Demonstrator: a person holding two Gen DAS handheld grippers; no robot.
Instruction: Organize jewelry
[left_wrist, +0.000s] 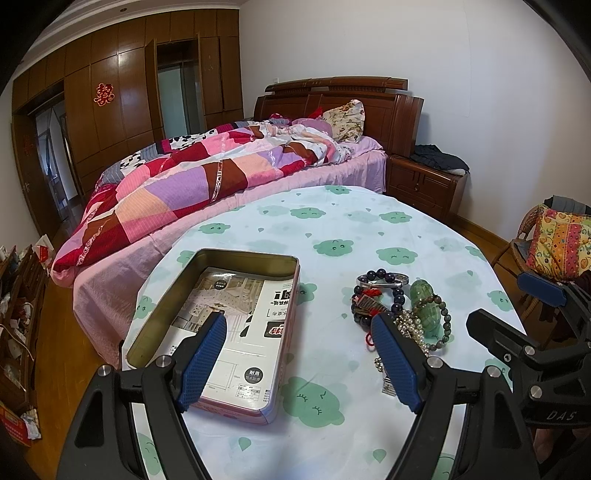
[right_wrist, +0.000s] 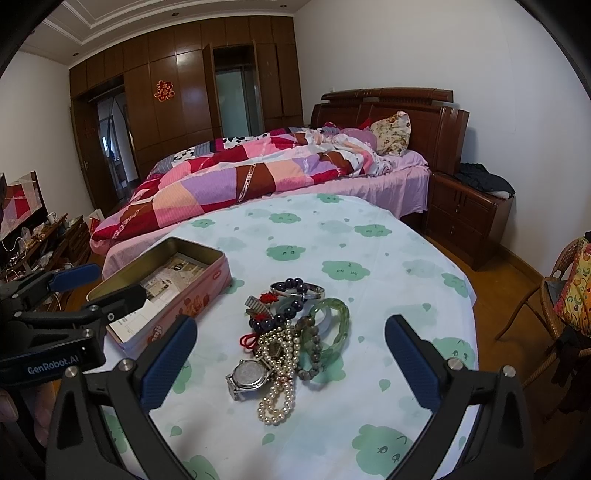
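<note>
Cloud-print tabletop (right_wrist: 369, 236) holds an open pink rectangular tin (right_wrist: 177, 295) left, tangled jewelry pile (right_wrist: 288, 332) right. Left tool (left_wrist: 299, 354) and right tool (right_wrist: 291, 354) hover near, both open, empty.

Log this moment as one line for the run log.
stage: start | left gripper: open, over tin | right gripper: open, over jewelry pile | tin: holds paper only | table

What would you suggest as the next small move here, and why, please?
Probably lower the right hand-held gripper onto the wristwatch: both grippers are open and empty, the jewelry pile is untouched, the tin holds no jewelry, and the watch lies nearest.
</note>
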